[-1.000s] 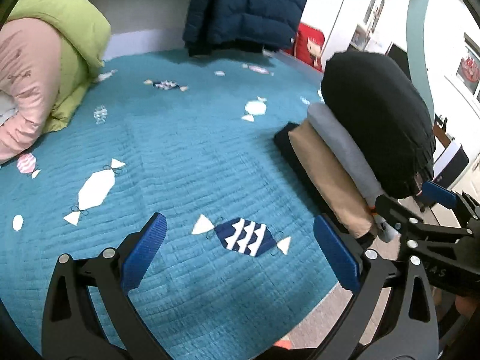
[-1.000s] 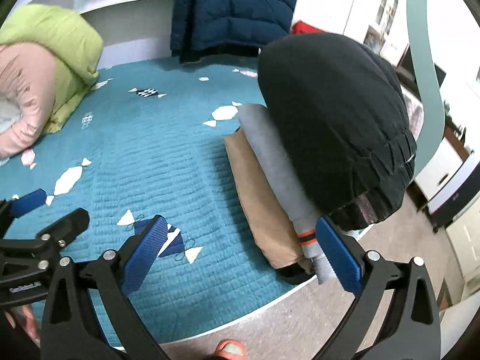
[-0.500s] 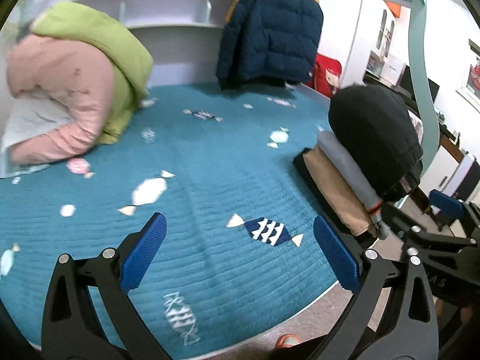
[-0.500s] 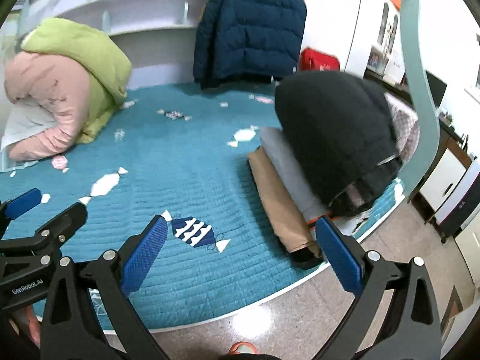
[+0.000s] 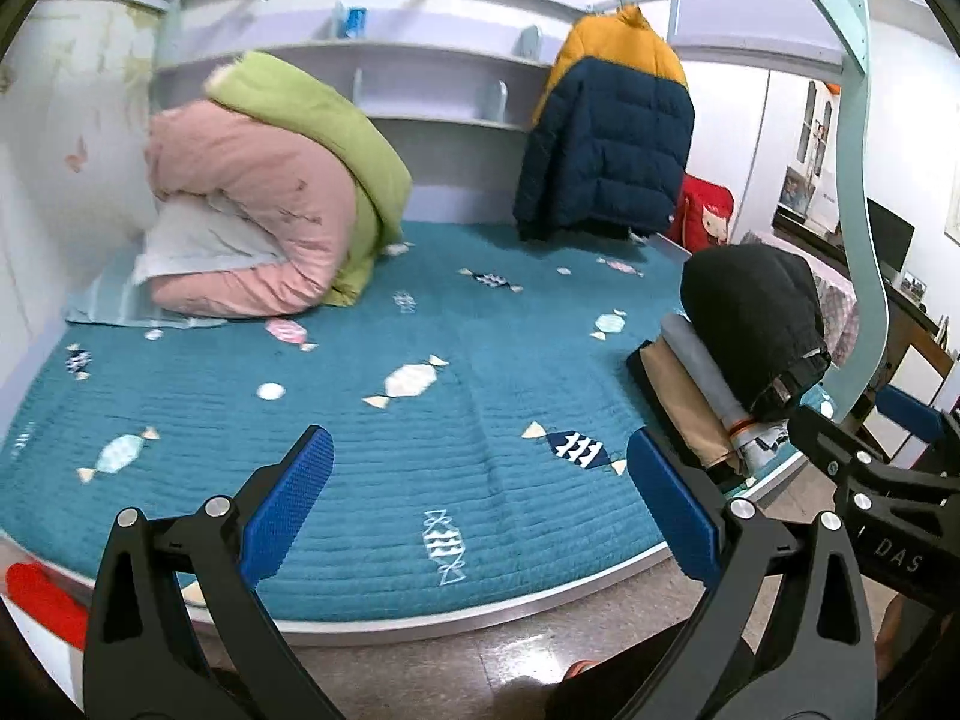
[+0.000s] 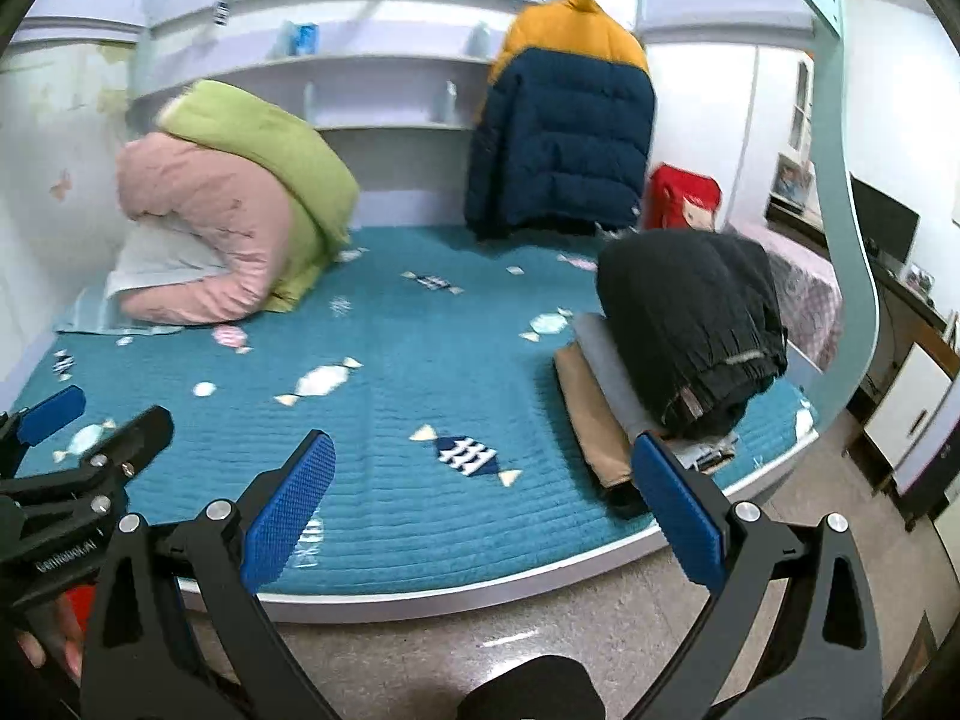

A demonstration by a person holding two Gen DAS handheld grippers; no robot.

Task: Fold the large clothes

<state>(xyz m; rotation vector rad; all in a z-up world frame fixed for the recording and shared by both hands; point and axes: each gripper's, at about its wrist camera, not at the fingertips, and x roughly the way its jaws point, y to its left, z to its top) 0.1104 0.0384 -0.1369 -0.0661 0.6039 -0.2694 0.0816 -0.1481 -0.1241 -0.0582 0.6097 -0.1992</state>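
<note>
Folded stack, black garment (image 5: 750, 324) topmost, at 3 o'clock on bed (image 5: 372, 450), done; navy-and-yellow jacket (image 5: 606, 144) hanging at 12 o'clock, apparently left to fold; left tool (image 5: 480, 504) and right tool (image 6: 483, 507) both spread, empty

text "DAS" | on right gripper (image 5: 900, 420) body, partly cut off || text, mirrored and blurred, unreadable | on left gripper (image 6: 90, 420) body
</note>
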